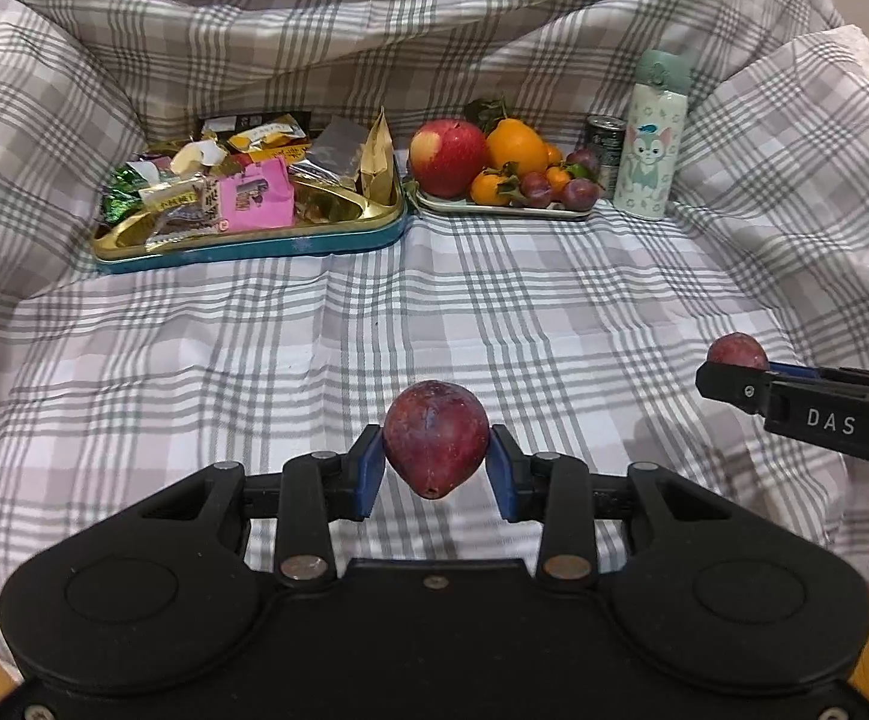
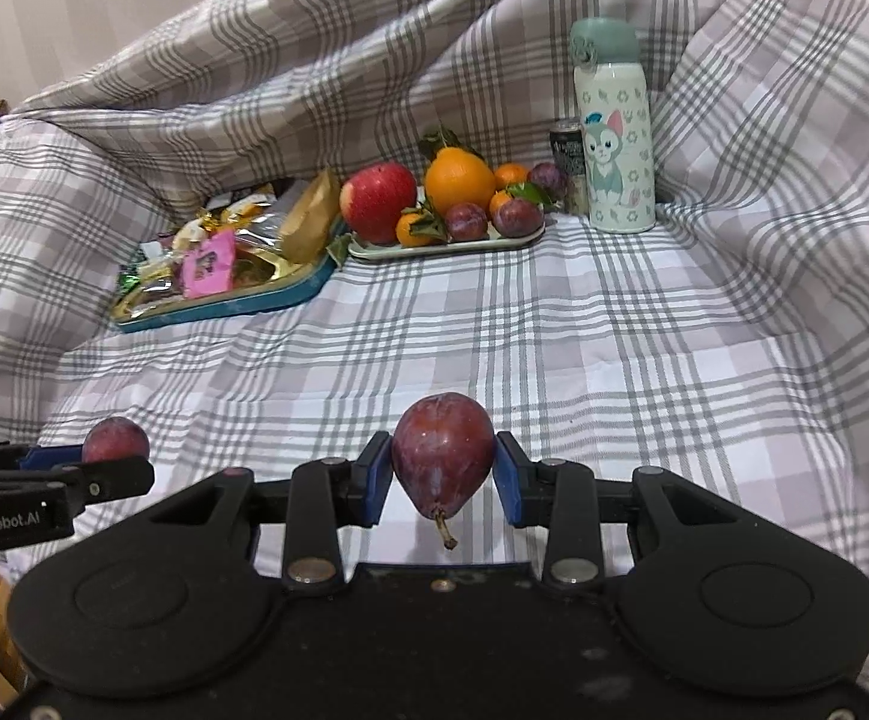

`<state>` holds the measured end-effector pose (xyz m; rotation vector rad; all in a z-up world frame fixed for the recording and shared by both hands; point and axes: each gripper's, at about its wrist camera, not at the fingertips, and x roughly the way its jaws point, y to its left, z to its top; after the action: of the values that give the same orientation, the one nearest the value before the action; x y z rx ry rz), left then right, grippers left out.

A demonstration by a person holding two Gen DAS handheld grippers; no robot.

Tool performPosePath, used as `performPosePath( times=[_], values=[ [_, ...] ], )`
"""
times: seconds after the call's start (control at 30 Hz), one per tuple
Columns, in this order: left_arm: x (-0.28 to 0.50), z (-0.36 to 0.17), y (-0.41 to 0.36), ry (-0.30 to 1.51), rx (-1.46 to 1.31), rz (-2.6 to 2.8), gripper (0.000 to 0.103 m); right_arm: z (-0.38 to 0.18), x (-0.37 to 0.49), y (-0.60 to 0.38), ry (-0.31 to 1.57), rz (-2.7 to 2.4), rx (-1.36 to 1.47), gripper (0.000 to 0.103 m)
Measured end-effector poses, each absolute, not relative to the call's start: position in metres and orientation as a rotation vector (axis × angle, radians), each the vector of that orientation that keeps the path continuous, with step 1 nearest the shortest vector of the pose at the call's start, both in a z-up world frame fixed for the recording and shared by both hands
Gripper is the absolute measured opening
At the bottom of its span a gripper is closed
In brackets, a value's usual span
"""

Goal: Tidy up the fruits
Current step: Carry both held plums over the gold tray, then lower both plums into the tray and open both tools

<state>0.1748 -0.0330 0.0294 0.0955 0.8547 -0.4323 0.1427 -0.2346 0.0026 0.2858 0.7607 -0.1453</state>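
My left gripper [image 1: 436, 461] is shut on a dark red plum [image 1: 436, 435], held above the checked cloth between the blue pads. My right gripper [image 2: 442, 468] is shut on a second plum [image 2: 442, 456], stem hanging toward the camera. Each gripper shows in the other's view: the right gripper [image 1: 728, 369] with its plum [image 1: 736, 350] at the right edge, the left gripper [image 2: 113, 462] with its plum [image 2: 115, 439] at the left edge. At the back, a pale fruit tray [image 1: 506, 210] [image 2: 446, 249] holds a red apple [image 1: 448, 156], an orange [image 1: 512, 147], tangerines and several plums.
A blue and gold tin [image 1: 254, 246] [image 2: 224, 306] full of wrapped snacks lies left of the fruit tray. A cat-print flask [image 1: 650, 138] [image 2: 614, 132] and a dark can [image 1: 605, 147] stand to its right. Checked cloth [image 1: 434, 312] covers the surface and rises in folds all around.
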Motion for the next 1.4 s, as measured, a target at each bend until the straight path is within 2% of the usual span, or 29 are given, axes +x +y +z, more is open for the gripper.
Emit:
performPosePath(
  times=[0.47,1.4],
  values=[
    [0.119,0.035,-0.013,0.879,0.110,-0.442,0.046,0.026,0.081,-0.195,0.735,-0.060,0.260,0.038],
    [0.099,-0.007,0.045,1.011,0.099,-0.302,0.046,-0.018,0.093,-0.105,0.933,0.142,0.220,0.038]
  ],
)
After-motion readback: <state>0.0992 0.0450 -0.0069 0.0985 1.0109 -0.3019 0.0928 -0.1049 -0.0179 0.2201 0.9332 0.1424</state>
